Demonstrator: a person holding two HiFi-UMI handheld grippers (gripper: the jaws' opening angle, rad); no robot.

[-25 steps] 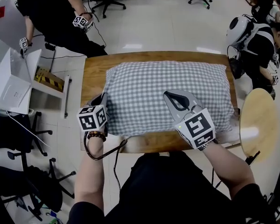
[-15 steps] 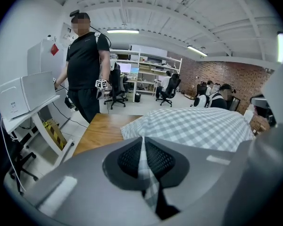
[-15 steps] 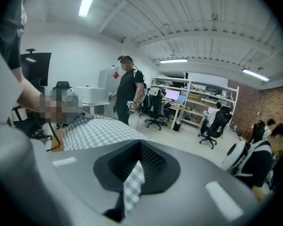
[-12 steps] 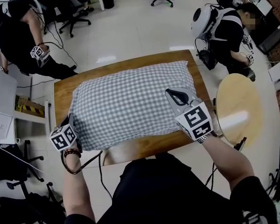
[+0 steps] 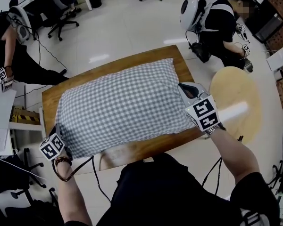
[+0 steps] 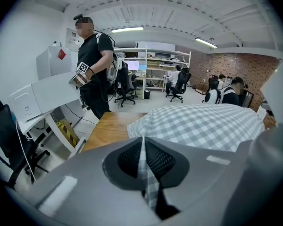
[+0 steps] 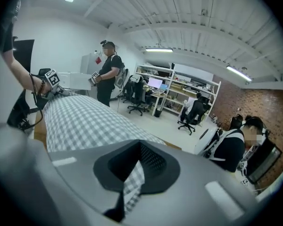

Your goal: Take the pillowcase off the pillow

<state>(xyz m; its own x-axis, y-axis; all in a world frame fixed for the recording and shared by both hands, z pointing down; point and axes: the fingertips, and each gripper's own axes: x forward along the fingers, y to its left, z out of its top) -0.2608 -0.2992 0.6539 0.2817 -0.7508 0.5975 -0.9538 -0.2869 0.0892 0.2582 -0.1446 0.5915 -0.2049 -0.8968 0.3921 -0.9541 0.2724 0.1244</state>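
the checked pillowcase (image 5: pixel 122 105) has the pillow inside, filling it out, and lies slantwise across the wooden bench (image 5: pixel 146 147) at mid-frame. your left tool (image 5: pixel 57 127) is clamped on the cloth at the pillowcase's lower-left corner, with a thin fold of check running up between its closed jaws. your right tool (image 5: pixel 183 85) is pinched on the right-hand edge, a fold caught the same way. your left forearm (image 5: pixel 73 192) and right forearm (image 5: pixel 236 159) reach up from the bottom of the frame, spread wide. bare wood shows along the bench's near edge. a round wooden tabletop (image 5: pixel 231 95) sits just right of your right tool. open floor lies across the top.
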